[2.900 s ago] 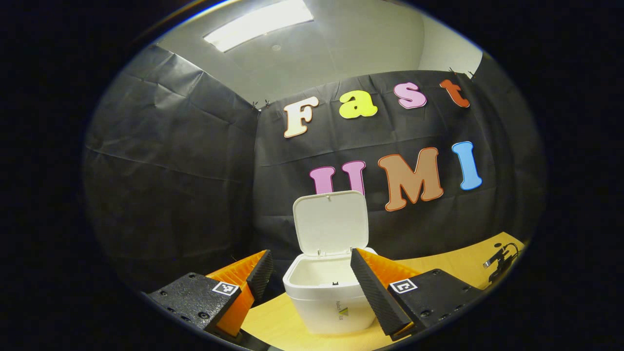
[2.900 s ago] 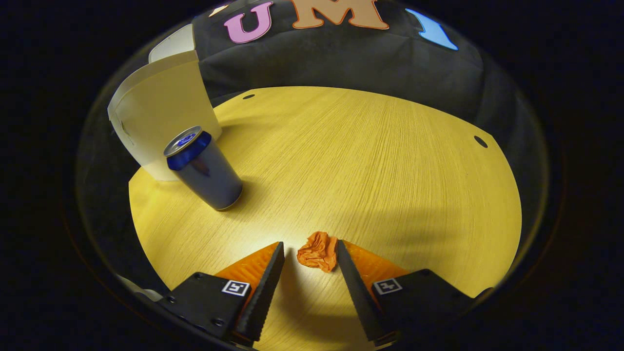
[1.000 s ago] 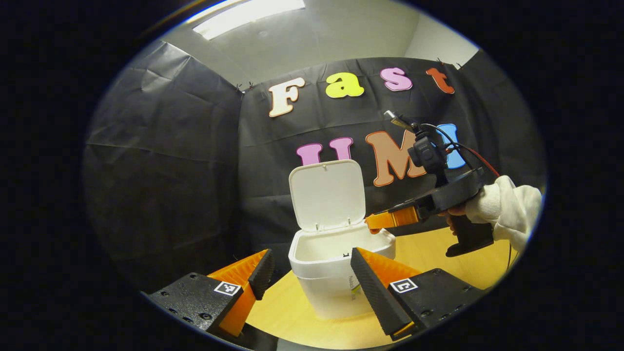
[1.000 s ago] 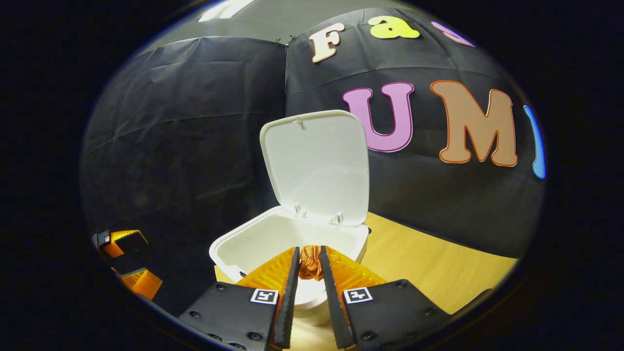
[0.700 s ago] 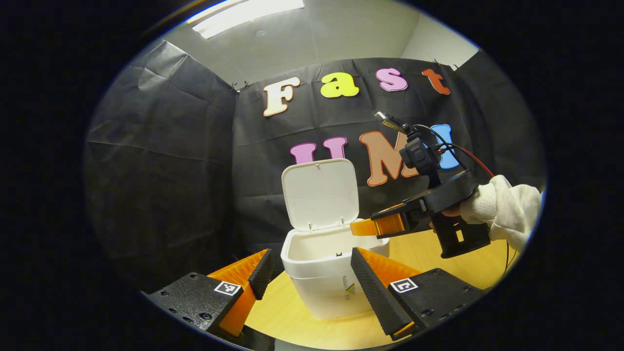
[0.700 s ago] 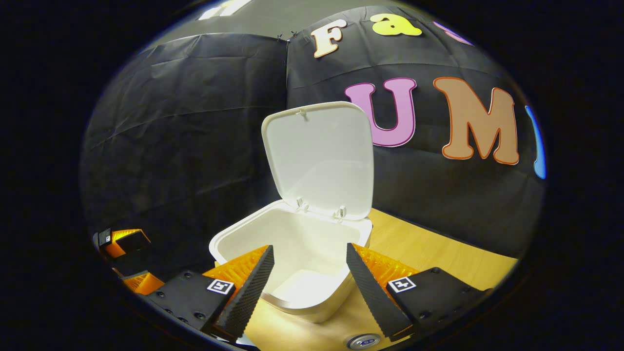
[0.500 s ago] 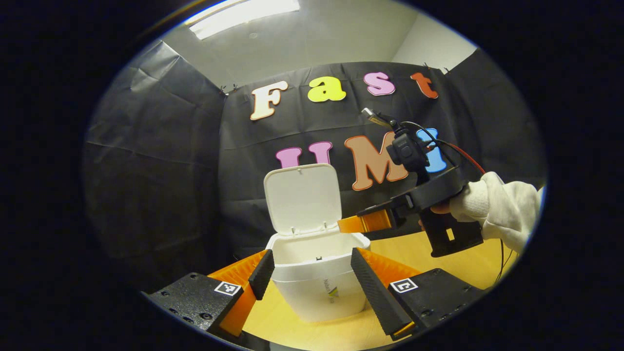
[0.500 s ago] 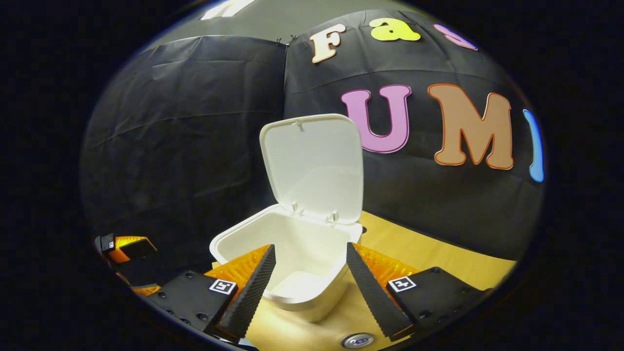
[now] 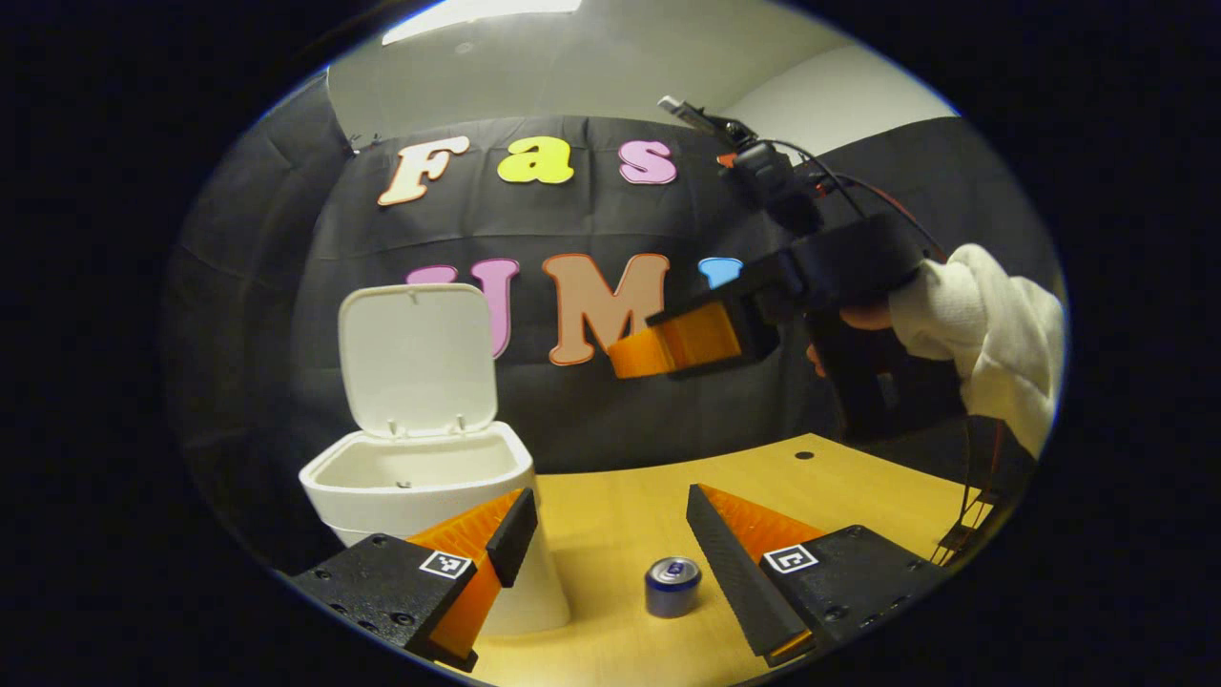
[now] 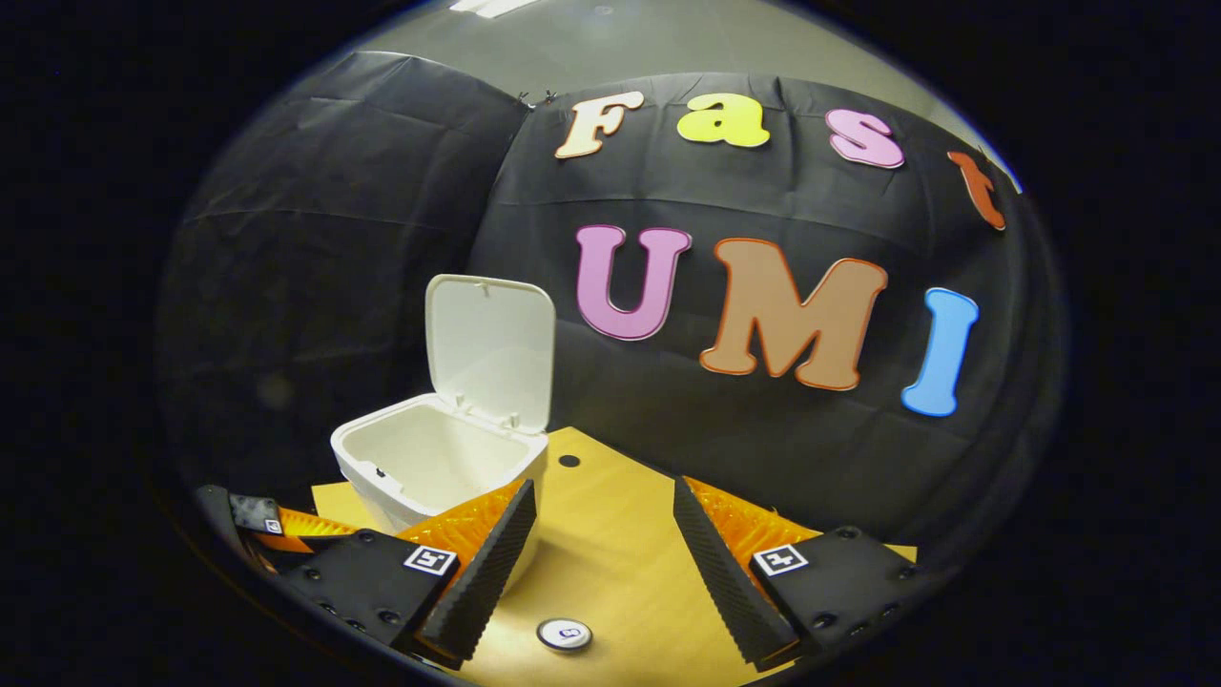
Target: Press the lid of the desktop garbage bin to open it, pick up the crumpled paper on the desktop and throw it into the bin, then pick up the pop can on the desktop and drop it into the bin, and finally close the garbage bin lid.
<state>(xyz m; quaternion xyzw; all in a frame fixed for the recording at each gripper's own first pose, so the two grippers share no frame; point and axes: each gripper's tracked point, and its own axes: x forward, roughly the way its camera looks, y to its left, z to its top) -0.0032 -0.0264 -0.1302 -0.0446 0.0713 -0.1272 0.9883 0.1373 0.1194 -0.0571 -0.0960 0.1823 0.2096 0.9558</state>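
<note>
The right hand-held gripper (image 10: 603,534) hangs spread and empty above the small blue-topped metal pop can (image 10: 564,634), standing on the wooden surface (image 10: 620,534) beside the open white plastic bin (image 10: 429,468). Descending off-centre could topple it.

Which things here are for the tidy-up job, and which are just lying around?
For the job:
- bin with its lid up
- pop can
- right tool, open

Just there:
- table
- small hole in the table
</note>
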